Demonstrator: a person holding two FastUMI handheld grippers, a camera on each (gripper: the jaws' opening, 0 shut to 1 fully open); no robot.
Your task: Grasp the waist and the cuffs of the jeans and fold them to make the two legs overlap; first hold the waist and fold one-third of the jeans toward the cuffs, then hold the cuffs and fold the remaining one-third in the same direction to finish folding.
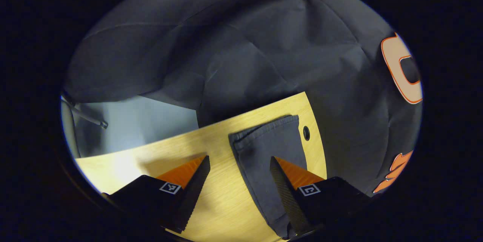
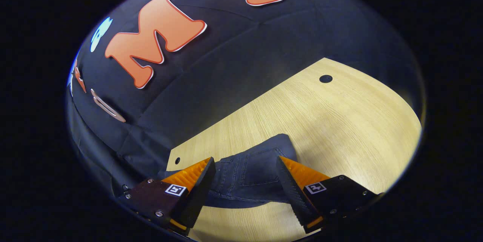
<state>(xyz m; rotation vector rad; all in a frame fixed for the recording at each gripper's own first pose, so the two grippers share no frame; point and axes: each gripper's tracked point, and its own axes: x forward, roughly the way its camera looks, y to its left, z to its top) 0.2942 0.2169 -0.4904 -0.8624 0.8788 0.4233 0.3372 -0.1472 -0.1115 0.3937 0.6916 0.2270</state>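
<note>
Jeans lie flat on the table, a dark strip running toward 12 o'clock in the left gripper view, the cuffs ending near a small hole in the tabletop. In the right gripper view the other end shows: the waist with a back pocket and seams, sitting at 6 o'clock between the fingers.

The left gripper hangs above the cuff end with its jaws wide apart and nothing between them; one finger overlaps the cloth in the picture, but contact cannot be told. The right gripper is likewise spread wide, its fingers straddling the waist without visibly pinching it.

Each tool is stationed at its own end, which fits the first step of the task: waist and cuffs must be taken together so one leg can be swung over the other. Whether the legs already overlap is hard to say; the strip looks narrow, perhaps one leg's width.

The task seems early, with no thirds fold visible. Next, both grippers probably need to drop and close on an edge layer; denim is stiff and thick, so a shallow bite might slip.
</note>
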